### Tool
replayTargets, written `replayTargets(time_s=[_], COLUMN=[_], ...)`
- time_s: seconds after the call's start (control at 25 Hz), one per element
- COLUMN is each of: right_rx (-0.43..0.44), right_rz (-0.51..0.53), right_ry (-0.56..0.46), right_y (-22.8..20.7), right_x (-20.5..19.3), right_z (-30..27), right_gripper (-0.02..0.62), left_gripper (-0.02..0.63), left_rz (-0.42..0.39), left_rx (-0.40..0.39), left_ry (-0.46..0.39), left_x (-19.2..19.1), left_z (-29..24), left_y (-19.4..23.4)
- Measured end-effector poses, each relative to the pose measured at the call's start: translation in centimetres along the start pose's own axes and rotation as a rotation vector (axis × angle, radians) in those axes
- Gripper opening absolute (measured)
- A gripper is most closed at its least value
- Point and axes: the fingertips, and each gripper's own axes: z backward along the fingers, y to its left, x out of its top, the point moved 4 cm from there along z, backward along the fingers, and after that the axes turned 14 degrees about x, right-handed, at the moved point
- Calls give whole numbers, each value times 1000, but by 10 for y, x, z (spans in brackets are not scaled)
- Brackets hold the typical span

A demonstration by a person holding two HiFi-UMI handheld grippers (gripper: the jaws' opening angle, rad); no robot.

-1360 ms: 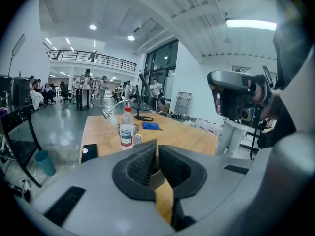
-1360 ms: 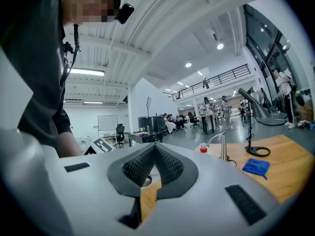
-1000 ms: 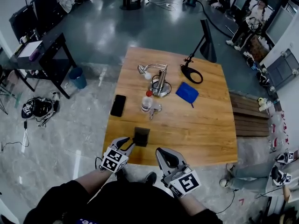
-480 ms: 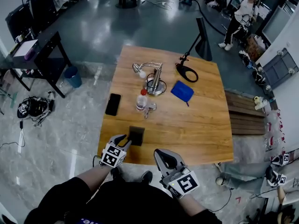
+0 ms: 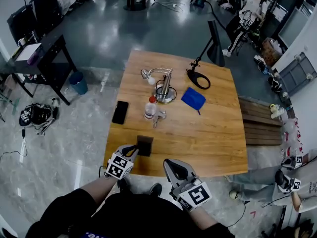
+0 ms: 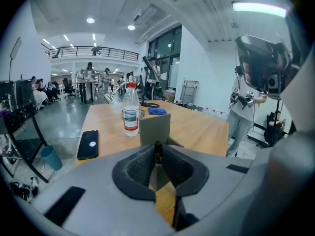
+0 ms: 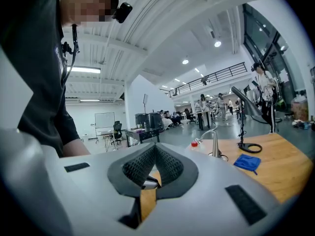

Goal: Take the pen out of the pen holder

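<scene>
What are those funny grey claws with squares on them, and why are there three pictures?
A person holds two grippers, tools with pinching jaws. One picture comes from a camera on the person's head, looking down at the wooden table. The other two come from cameras riding on the grippers. On the table are a pen holder, a water bottle, a phone, a blue cloth and a black lamp. The left gripper jaws have just been closing and now pinch a dark pen at the holder. The right gripper is shut, holding nothing.
</scene>
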Motion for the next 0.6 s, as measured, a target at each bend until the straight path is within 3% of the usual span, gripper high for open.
replayTargets(time_s=[0.6], right_rx=[36], right_rz=[0], right_ry=[-36], right_y=[-6], right_x=[3], right_z=[-11], right_gripper=[-2], left_gripper=[51], left_rz=[-43], left_rx=[-49], left_ry=[-87], left_x=[73], left_z=[62], left_y=[-9])
